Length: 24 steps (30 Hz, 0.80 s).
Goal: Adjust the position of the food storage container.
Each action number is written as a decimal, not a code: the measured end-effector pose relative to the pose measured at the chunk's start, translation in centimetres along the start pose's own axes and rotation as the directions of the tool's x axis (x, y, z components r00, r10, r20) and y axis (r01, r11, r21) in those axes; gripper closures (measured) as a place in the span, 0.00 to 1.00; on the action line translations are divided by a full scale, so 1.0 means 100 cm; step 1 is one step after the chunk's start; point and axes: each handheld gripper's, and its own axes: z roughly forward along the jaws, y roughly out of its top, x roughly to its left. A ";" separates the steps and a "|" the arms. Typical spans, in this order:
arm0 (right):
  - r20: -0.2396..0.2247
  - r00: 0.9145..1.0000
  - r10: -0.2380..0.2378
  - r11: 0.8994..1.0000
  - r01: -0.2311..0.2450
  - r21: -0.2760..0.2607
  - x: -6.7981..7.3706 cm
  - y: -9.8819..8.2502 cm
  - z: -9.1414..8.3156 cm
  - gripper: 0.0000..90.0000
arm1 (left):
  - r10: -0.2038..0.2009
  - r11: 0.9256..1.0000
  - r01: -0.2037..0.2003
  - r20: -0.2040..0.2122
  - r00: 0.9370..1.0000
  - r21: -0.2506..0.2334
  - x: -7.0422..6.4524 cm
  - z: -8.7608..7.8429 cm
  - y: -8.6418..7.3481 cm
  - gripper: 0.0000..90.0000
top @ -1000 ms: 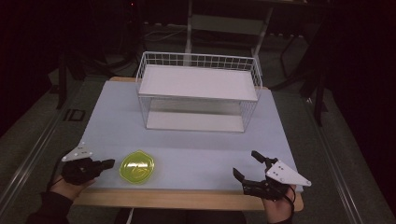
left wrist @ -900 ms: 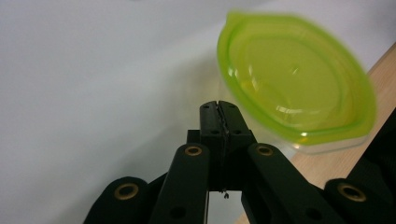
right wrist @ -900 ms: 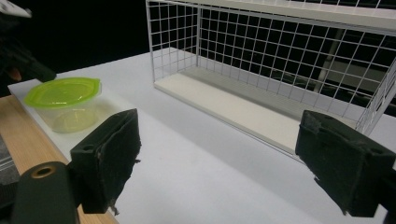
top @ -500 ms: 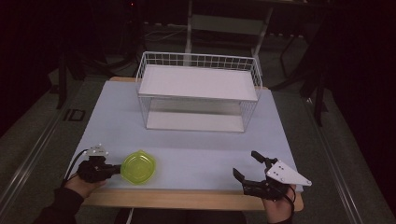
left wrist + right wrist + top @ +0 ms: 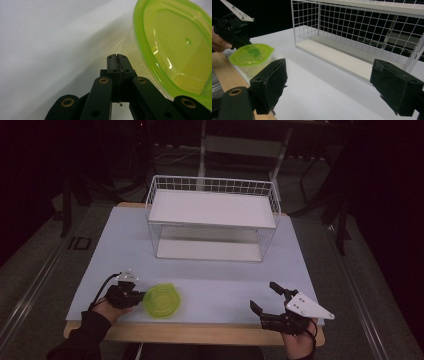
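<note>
**One green container beside the closed left gripper**

A single translucent lime-green container [image 5: 162, 299] with a matching lid is seen on the white table [image 5: 210, 290], in front of the wire rack [image 5: 212, 218] and toward its left end, near the table's front edge. Its outline is rounded, with a raised rim.

The left gripper [image 5: 134, 296] is placed just to the left of the container, its jaws pressed together on nothing; in the left gripper view the container's rim [image 5: 160, 47] lies just beside the closed tips.

The right gripper [image 5: 267, 299] is held in front of the rack's right end, well apart from the container, with its jaws spread wide and empty.

One rack, white and two-tiered, is counted; two grippers are counted. No object lies between either gripper and the container.
</note>
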 end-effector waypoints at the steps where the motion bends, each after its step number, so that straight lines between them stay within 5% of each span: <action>1: -0.002 1.000 0.001 1.000 -0.001 0.000 0.000 0.000 0.000 0.15 | -0.006 1.000 0.006 -0.006 1.000 -0.005 0.001 -0.002 -0.001 1.00; 6: -0.003 1.000 0.000 1.000 0.000 0.001 0.000 0.000 0.000 0.15 | -0.052 0.999 0.052 -0.032 0.998 -0.017 0.005 -0.016 -0.009 1.00; 11: -0.003 1.000 -0.002 1.000 0.002 0.000 0.001 0.001 0.000 0.15 | -0.079 0.996 0.079 0.007 0.997 0.028 -0.003 -0.022 -0.022 1.00; 16: -0.001 1.000 -0.003 1.000 0.003 0.006 0.002 0.001 0.001 0.15 | -0.096 0.995 0.095 0.052 0.994 0.030 -0.010 -0.021 -0.023 1.00; 24: -0.004 1.000 -0.002 1.000 0.002 0.005 0.002 0.001 0.000 0.15 | -0.109 0.994 0.106 0.063 0.992 0.039 -0.014 -0.005 -0.014 1.00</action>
